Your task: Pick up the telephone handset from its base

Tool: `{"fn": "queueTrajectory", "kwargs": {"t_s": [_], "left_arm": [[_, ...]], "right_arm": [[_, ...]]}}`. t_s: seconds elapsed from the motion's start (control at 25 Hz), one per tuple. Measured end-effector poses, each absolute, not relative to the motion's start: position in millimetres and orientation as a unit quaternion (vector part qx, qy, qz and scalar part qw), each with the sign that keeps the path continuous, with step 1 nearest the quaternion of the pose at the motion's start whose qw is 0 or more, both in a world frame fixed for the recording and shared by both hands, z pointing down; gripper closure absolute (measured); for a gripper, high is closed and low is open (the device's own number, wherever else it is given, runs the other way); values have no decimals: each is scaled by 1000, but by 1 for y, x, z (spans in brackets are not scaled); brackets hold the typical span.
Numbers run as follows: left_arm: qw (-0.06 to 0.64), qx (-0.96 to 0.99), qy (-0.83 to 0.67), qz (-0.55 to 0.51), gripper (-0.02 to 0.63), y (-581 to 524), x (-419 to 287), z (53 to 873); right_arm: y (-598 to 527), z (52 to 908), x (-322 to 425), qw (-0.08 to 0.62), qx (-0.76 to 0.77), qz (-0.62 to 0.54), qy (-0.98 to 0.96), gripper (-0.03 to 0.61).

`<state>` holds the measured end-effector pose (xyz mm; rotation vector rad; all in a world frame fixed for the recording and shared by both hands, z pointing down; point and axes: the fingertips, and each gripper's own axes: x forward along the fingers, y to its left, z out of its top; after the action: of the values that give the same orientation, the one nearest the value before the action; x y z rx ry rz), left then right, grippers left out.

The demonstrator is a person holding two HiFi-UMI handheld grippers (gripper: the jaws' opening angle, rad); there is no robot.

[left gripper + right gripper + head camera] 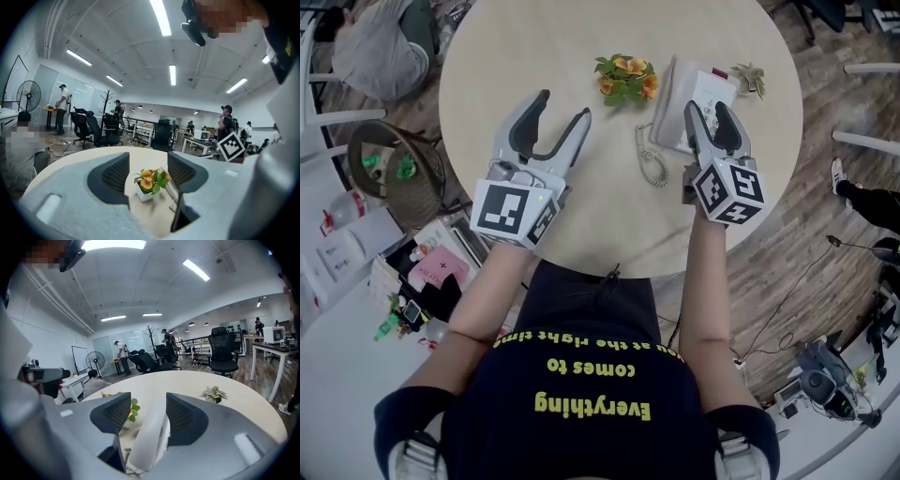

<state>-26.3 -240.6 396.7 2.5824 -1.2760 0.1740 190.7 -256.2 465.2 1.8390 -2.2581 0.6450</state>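
Now my right tongs (pixel 709 111) stand open astride the handset (pixel 150 437) lying on its base (pixel 710 82) on the table (pixel 534 56), light, stiff, slippery plastic I judge best pinched mid-bar, while my left tongs (pixel 564 105) gape empty.

My bare forearms reach forward side by side. My left gripper (pixel 565 105) points ahead, jaws wide apart and empty. My right gripper (pixel 706 108) tips slightly down, jaws apart with the handset (pixel 149 437) between them.
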Motion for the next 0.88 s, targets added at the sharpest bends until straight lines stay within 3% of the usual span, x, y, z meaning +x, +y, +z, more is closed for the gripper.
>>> {"fn": "queueTrajectory", "kwargs": {"t_s": [0.44,0.88], "left_arm": [[137,886,-438,71,359,-248,-30,408],[147,882,-441,80,359,-251,-35,418]], "right_arm": [[-284,527,187,142,645,233,-714,262],[-300,554,182,191,649,242,-696,252]]}}
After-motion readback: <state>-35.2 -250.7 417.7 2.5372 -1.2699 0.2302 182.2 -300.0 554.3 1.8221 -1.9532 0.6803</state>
